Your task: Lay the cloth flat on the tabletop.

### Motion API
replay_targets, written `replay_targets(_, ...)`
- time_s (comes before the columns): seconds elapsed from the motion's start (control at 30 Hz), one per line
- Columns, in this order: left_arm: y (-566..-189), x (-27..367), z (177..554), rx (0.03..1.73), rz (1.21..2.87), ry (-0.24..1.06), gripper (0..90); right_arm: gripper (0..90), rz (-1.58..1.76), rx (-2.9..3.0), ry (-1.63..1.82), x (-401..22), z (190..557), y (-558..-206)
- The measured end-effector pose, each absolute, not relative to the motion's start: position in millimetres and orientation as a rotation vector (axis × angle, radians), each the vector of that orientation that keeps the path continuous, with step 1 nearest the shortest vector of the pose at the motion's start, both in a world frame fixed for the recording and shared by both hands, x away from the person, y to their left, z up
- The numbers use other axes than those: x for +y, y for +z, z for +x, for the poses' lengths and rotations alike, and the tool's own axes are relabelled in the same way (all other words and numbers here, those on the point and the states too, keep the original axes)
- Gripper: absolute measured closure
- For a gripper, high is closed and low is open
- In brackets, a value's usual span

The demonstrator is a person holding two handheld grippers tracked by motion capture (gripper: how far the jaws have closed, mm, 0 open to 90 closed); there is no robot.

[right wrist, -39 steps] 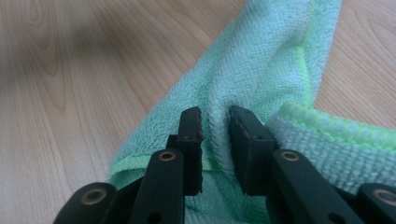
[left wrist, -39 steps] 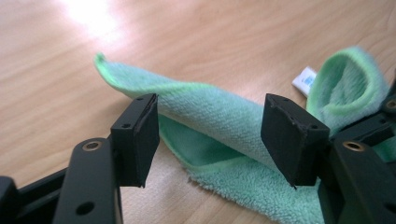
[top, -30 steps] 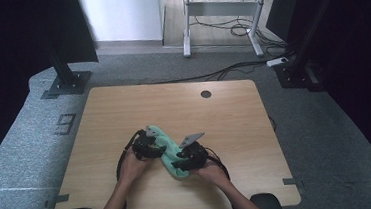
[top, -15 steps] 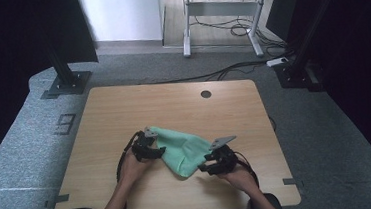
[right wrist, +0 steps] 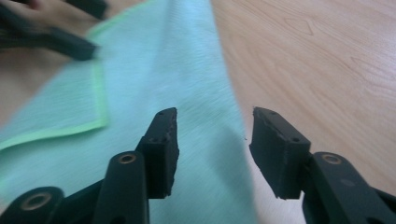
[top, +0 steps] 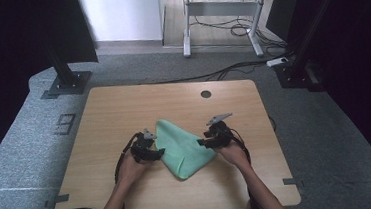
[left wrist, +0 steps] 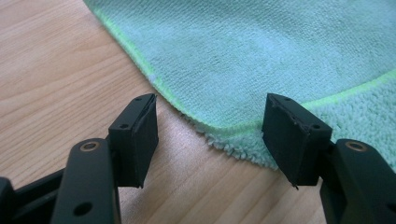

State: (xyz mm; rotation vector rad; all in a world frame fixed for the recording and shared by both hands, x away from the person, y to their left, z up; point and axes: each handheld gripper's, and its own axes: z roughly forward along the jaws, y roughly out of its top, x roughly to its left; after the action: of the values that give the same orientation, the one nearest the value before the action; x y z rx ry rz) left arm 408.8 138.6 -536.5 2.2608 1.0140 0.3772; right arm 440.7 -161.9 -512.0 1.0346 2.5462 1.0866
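Green cloth (top: 182,147) lies folded on the wooden counter (top: 123,109), near its front middle, between both grippers. Left gripper (left wrist: 210,126): fingers (left wrist: 135,135) spread, resting on the counter at the cloth's hemmed edge, pinching nothing. Right gripper (right wrist: 212,140): fingers (right wrist: 163,144) spread, straddling the cloth's right edge, one over fabric, the other over bare wood.
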Motion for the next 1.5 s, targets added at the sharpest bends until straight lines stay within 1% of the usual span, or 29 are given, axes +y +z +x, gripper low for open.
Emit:
replay_targets(0.13, -533.1, 139.7, 404.2, 0.990, 2.273, 0.409, 35.6, 48.2, 1.038, 2.574, 1.033, -150.5, 452.4, -527.3)
replay_targets(0.17, -532.1, 140.7, 403.4, 0.991, 2.269, 0.407, 35.5, 49.3, 1.038, 2.582, 1.020, -147.6, 452.7, -530.4)
replay_targets(0.2, -531.1, 142.2, 402.7, 0.991, 2.263, 0.405, 35.4, 52.5, 1.024, 2.587, 1.010, -145.0, 452.2, -532.9)
replay_targets(0.27, -529.9, 144.7, 401.6, 0.995, 2.257, 0.401, 35.3, 62.0, 1.009, 2.594, 0.998, -140.5, 449.3, -535.6)
replay_targets(0.33, -530.3, 146.3, 401.2, 0.997, 2.259, 0.397, 35.2, 75.7, 1.025, 2.597, 1.007, -139.1, 447.1, -535.0)
replay_targets(0.37, -530.8, 146.8, 401.2, 1.000, 2.260, 0.392, 35.2, 80.4, 1.029, 2.603, 1.007, -138.5, 446.1, -534.2)
replay_targets(0.43, -532.1, 147.5, 400.9, 1.002, 2.261, 0.384, 34.9, 83.3, 1.019, 2.603, 0.986, -137.1, 444.2, -531.8)
replay_targets(0.5, -532.8, 147.9, 400.3, 1.003, 2.257, 0.383, 34.9, 84.0, 0.995, 2.589, 0.977, -136.4, 442.0, -525.4)
replay_targets(0.63, -531.3, 149.6, 400.5, 1.007, 2.250, 0.389, 34.8, 84.0, 0.949, 2.521, 1.022, -140.5, 439.9, -494.3)
replay_targets(0.83, -525.7, 153.5, 401.6, 1.020, 2.221, 0.390, 34.9, 83.7, 0.862, 2.388, 1.086, -150.3, 438.4, -427.1)
replay_targets(0.93, -525.0, 155.0, 402.3, 1.025, 2.213, 0.389, 34.8, 83.3, 0.838, 2.370, 1.126, -149.0, 434.1, -407.3)
replay_targets(1.03, -525.0, 156.2, 402.7, 1.031, 2.204, 0.387, 34.9, 82.6, 0.803, 2.420, 1.139, -137.1, 427.9, -413.0)
replay_targets(1.17, -524.5, 157.8, 402.0, 1.032, 2.203, 0.384, 34.9, 80.9, 0.791, 2.552, 1.117, -114.8, 419.5, -453.1)
replay_targets(1.2, -524.3, 158.4, 401.9, 1.031, 2.203, 0.385, 34.8, 79.0, 0.791, 2.590, 1.100, -109.5, 417.2, -466.0)
replay_targets(1.27, -524.1, 159.6, 401.8, 1.031, 2.201, 0.385, 34.8, 67.7, 0.779, 2.664, 1.060, -101.7, 413.3, -488.5)
replay_targets(1.3, -524.0, 160.3, 401.9, 1.032, 2.201, 0.385, 34.8, 63.5, 0.766, 2.683, 1.038, -100.1, 411.4, -495.3)
replay_targets(1.33, -524.1, 160.9, 402.0, 1.033, 2.199, 0.384, 34.9, 59.1, 0.761, 2.682, 1.033, -100.6, 409.8, -498.2)
replay_targets(1.37, -524.0, 161.3, 402.2, 1.034, 2.199, 0.383, 34.9, 56.7, 0.766, 2.679, 1.051, -103.2, 409.3, -497.3)
replay_targets(1.43, -524.2, 160.8, 402.9, 1.036, 2.194, 0.378, 34.9, 53.9, 0.793, 2.642, 1.080, -112.3, 410.3, -488.3)
replay_targets(1.5, -524.0, 158.9, 403.7, 1.034, 2.185, 0.367, 34.9, 53.7, 0.816, 2.600, 1.089, -124.0, 413.4, -476.8)
